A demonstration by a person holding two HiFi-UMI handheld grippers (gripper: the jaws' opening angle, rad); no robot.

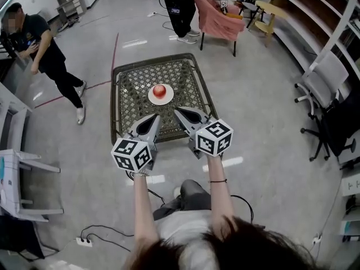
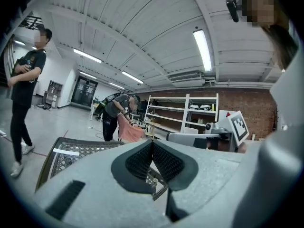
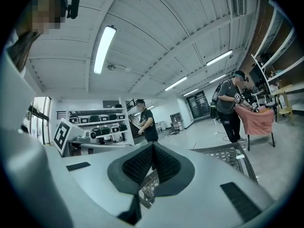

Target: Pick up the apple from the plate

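Head view, apple (image 1: 160,90) on plate (image 1: 151,99), left gripper (image 1: 155,117), right gripper (image 1: 178,112) at table (image 1: 130,86) edge

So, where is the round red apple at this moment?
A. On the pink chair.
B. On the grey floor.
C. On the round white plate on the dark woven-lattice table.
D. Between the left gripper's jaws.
C: the head view shows the round red apple resting on the round white plate, on the dark woven-lattice table; the left gripper and the right gripper are shut and empty.
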